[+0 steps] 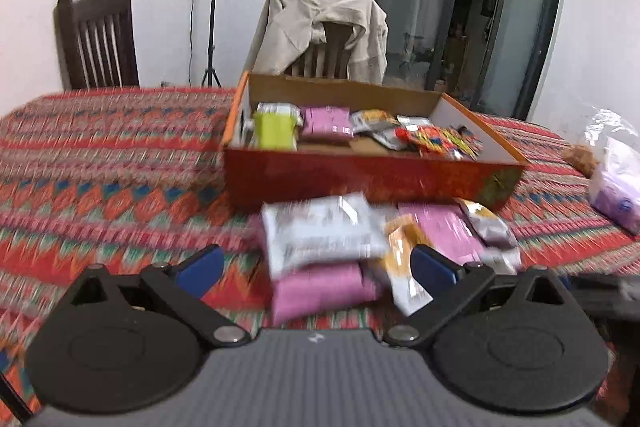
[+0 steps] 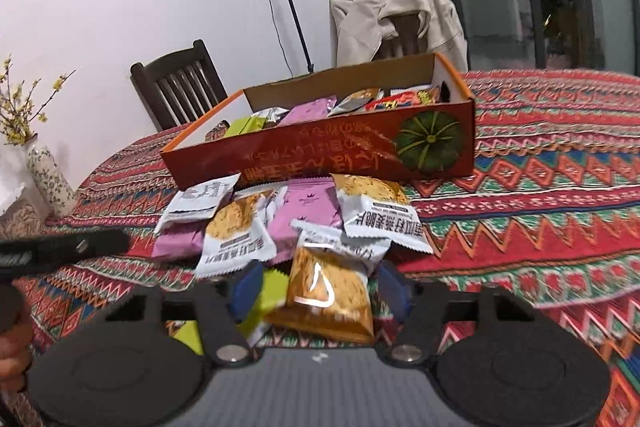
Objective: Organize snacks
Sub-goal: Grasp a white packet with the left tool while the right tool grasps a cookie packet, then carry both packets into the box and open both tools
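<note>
The left gripper (image 1: 318, 269), black-armed with blue pads, is angled downward with its jaws spread wide and nothing pressed between them. The right gripper (image 2: 320, 287), of the same build, is also angled downward, its jaws narrower; whether the pads press anything is hard to tell through the blur.

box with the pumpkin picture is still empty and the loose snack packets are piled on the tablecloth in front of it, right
Not quite. The box is not empty: the left wrist view shows a green packet, a pink packet and several others already inside it. The rest stands: loose snack packets lie piled on the tablecloth in front of the box.
</note>
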{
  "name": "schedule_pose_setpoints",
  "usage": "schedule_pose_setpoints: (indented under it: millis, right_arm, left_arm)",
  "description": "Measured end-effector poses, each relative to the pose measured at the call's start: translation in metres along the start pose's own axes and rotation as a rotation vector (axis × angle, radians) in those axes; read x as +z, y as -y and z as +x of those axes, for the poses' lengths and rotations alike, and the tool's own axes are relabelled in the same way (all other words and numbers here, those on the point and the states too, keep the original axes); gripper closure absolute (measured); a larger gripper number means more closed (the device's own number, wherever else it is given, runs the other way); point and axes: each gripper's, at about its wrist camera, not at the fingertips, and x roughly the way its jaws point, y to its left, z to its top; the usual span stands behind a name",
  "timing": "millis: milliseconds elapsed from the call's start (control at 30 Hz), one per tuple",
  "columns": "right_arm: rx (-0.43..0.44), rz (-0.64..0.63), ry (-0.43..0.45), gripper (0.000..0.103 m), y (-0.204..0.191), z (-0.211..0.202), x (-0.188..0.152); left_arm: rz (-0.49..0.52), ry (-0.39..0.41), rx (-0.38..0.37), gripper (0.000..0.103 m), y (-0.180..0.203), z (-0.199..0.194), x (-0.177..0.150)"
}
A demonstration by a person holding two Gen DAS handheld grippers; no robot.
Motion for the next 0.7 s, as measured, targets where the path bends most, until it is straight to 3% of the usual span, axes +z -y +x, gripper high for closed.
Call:
schedule_pose_setpoints:
  millis: [33, 267, 367, 467, 500, 533, 600, 700]
  right_arm:
    - [0.008, -0.006, -0.002, 0.064, 0.001, 0.003, 0.001]
    - [0.05, 0.009, 0.036, 0.064, 0.014, 0.001, -0.007]
    - [0.076, 0.019, 0.034, 0.064, 0.019, 0.002, -0.008]
    - [0.073, 0.009, 0.039, 0.064, 0.018, 0.0, -0.008]
    - [0.067, 0.003, 0.043, 0.064, 0.017, -0.001, -0.008]
    - [0.058, -0.002, 0.048, 0.064, 0.017, -0.002, -0.008]
    - [0.053, -0.001, 0.051, 0.064, 0.017, -0.004, -0.008]
    - [0.051, 0.001, 0.053, 0.064, 0.018, -0.005, -0.008]
  left_arm:
    - [0.015, 0.008, 0.015, 0.001, 0.005, 0.011, 0.005]
    - [0.024, -0.026, 0.093, 0.006, 0.018, 0.063, 0.015]
    - [-0.026, -0.064, 0.089, 0.025, 0.009, 0.069, 0.009]
    - [-0.041, -0.024, 0.107, 0.046, 0.003, 0.059, 0.005]
    - [-0.047, -0.012, 0.115, 0.064, 0.001, 0.053, 0.005]
    - [-0.047, -0.006, 0.116, 0.072, -0.001, 0.047, 0.005]
    - [-0.063, 0.003, 0.088, 0.081, -0.007, 0.035, 0.005]
    - [-0.067, 0.019, 0.089, 0.086, -0.009, 0.015, 0.001]
